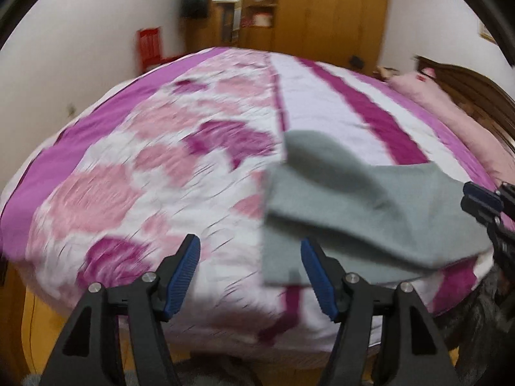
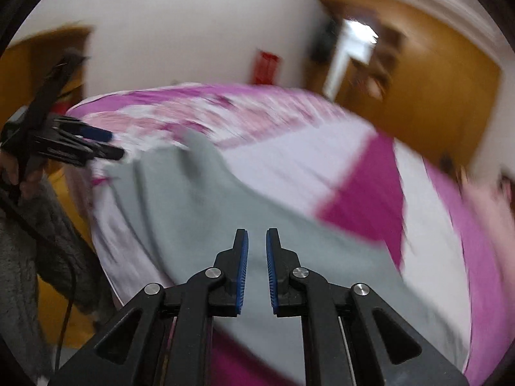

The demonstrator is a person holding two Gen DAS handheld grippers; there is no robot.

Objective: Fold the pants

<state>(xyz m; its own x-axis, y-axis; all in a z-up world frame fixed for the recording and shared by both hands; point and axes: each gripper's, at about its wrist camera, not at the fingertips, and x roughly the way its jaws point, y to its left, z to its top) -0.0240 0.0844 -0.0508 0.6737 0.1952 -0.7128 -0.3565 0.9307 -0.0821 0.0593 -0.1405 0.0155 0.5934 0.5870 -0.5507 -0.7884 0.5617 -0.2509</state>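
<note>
- I am looking along the left gripper point(image 1: 249, 268); its blue pads are standing well apart with nothing between them, hovering over the bed point(image 1: 167, 173) just beside the near edge of the pants point(image 1: 347, 206).
- The grey pants are lying folded on the bed's pink-and-white cover, towards its near edge.
- Only the left view is showing me the pink pillow point(image 1: 450, 112) beyond the pants at the bed's far right, and the wooden wardrobe point(image 1: 331, 13) behind the bed.
- I am seeing the right gripper point(image 2: 257, 251) with its jaws nearly together, a narrow gap between them and no cloth pinched, above the pants point(image 2: 199, 212).
- Only the right view is showing me the person's hand point(image 2: 22, 173) on the left gripper point(image 2: 109, 144) and a grey sleeve point(image 2: 29, 244), beside the bed's point(image 2: 289, 167) near edge.
- Both views are blurred, so I cannot tell the fold lines.
</note>
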